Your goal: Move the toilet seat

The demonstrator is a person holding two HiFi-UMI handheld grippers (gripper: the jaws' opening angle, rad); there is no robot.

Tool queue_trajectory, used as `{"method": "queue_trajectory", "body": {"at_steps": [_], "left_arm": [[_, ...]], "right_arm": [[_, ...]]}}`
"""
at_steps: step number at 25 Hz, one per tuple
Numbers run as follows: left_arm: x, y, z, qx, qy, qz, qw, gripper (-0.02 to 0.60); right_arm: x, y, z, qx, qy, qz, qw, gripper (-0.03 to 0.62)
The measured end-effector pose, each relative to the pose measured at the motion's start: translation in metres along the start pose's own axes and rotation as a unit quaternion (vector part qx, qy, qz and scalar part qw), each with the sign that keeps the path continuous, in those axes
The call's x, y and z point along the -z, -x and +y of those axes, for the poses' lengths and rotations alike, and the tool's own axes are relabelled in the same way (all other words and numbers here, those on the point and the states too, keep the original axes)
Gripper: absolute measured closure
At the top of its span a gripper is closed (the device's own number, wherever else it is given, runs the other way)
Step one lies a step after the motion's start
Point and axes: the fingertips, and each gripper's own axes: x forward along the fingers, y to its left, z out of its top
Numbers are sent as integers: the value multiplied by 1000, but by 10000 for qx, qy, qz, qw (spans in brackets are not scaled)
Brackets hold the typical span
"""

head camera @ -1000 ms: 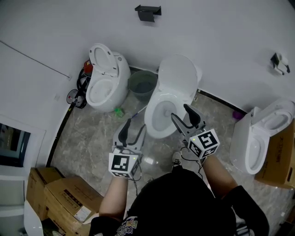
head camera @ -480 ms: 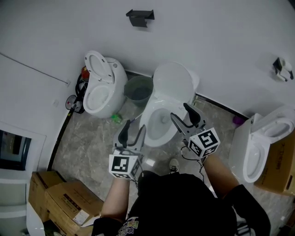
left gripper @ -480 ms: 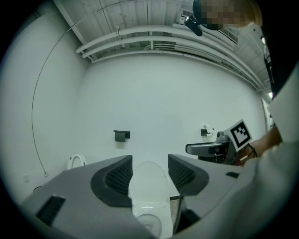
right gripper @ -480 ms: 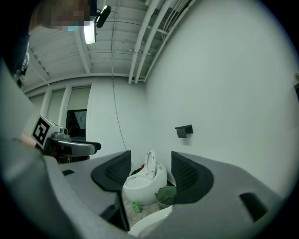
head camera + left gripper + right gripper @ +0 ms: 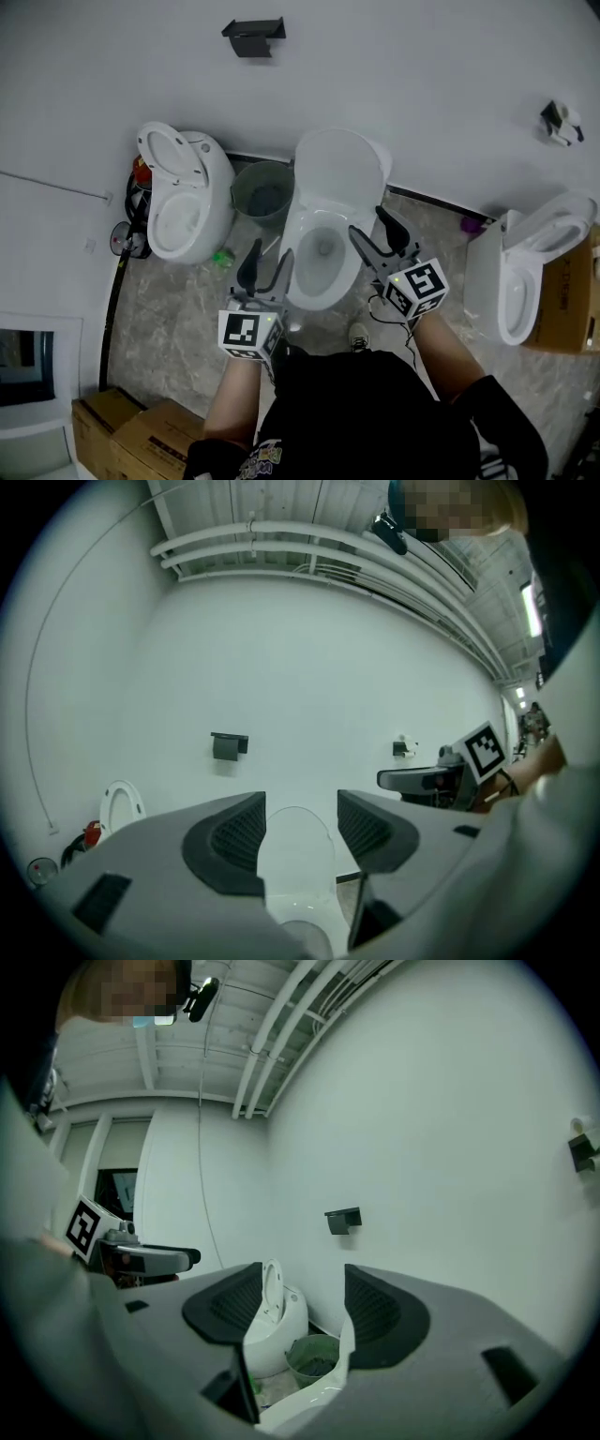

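Head view, toilet seat [image 5: 339, 173] raised at centre, green bin [image 5: 262, 192] just left of it, second toilet [image 5: 178, 202] at left, left tongs [image 5: 265, 265] and right tongs [image 5: 375, 234] both gaping, empty, left gripper view, seat beyond the gap, black bracket [image 5: 228, 745] upper left, right gripper view, bin and second toilet beyond the gap

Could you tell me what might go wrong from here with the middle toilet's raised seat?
1. The left gripper and right gripper are open and empty; the smooth-looking raised seat might slip from a grip and slam onto the bowl.
2. The green bucket close beside that bowl could get knocked.
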Motion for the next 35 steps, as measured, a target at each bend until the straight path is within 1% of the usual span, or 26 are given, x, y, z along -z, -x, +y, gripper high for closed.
{"method": "queue_trajectory", "body": {"at_steps": [5, 10, 14, 18, 22, 26, 31, 35], "left_arm": [[-3, -17, 59, 730, -99, 88, 9972, 364], [-8, -28, 108, 1303, -108, 75, 9914, 364], [-1, -35, 125, 1713, -17, 166, 9851, 364], [10, -43, 122, 2030, 52, 247, 9789, 364], [25, -48, 110, 2218, 121, 422, 9741, 364], [47, -55, 97, 2273, 133, 656, 9715, 364], [84, -61, 80, 2279, 75, 1007, 9684, 364], [114, -57, 72, 2185, 85, 1285, 9673, 364]], "right_arm": [[-6, -40, 21, 706, -50, -83, 9975, 306], [-10, -59, 40, 1387, -19, -149, 9902, 299], [-2, -53, 52, 1899, -79, -82, 9817, 296], [7, -38, 59, 2262, -111, -9, 9740, 296], [23, -22, 56, 2499, -230, 118, 9679, 295], [45, -10, 43, 2592, -423, 244, 9646, 292], [90, -3, 24, 2589, -791, 355, 9620, 289], [129, 6, 22, 2541, -1064, 532, 9598, 282]]}}
